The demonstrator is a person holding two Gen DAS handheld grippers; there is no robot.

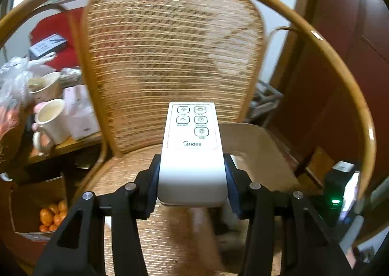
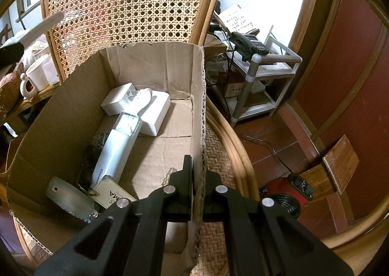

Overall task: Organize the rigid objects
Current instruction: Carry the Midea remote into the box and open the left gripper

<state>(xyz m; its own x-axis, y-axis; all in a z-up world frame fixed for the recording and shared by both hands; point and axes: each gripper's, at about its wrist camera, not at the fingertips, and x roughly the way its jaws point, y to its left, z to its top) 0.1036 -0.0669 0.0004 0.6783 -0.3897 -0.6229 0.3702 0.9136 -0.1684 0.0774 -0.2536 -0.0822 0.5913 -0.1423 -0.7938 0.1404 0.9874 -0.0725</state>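
Midway: white remote (image 1: 193, 152) clamped in left gripper (image 1: 192, 178) above wicker chair (image 1: 170, 57), not yet boxed; right gripper (image 2: 198, 191) pinching cardboard box (image 2: 60, 110) wall (several white items, perhaps chargers, already inside).

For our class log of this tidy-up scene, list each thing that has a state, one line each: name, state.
Left tool: shut on remote, held above the chair seat.
Remote: gripped by its lower end, buttons facing up.
Right tool: shut on box wall.
Box: open-topped, on the chair, partly filled.
White tube: lying in the box.
Mug: upright, on the side table.
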